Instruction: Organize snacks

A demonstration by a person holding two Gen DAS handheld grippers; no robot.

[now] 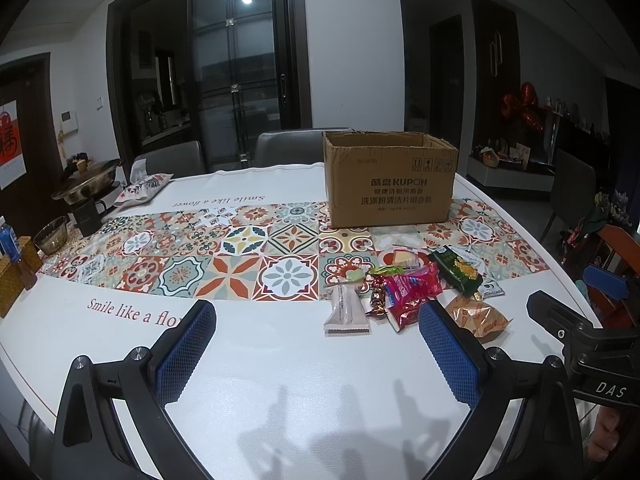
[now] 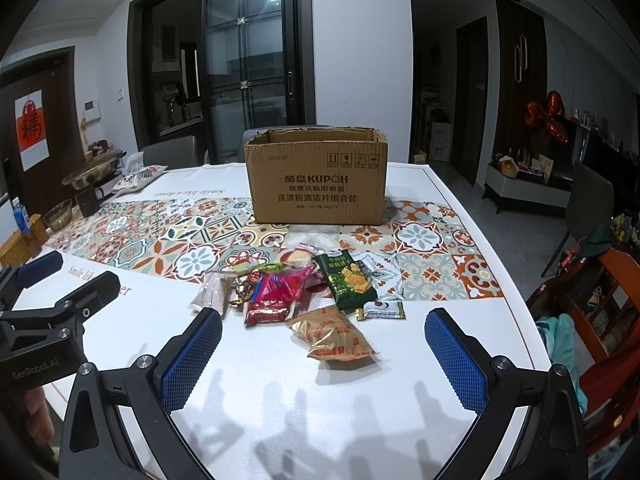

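Left wrist view is showing me my left gripper hovering over the white table, jaws spread wide and holding nothing. At about one o'clock from it, the snack pile is lying partly on the patterned tile runner: a pale grey bar wrapper, a red packet, a dark green cracker pack and a golden-brown biscuit bag, which is sitting just beside my right-hand blue pad. An open cardboard box is standing upright at twelve o'clock, beyond the pile, on the runner.

From the right wrist view, I am seeing my right gripper also gaping open and empty above the table. The golden-brown biscuit bag is lying between its fingers, nearest to me, with the dark green cracker pack and red packet behind it at twelve o'clock, and a small white sachet touching the green pack's near end. The cardboard box is sitting farther back at twelve. At nine o'clock, the left gripper is showing, open beside mine.
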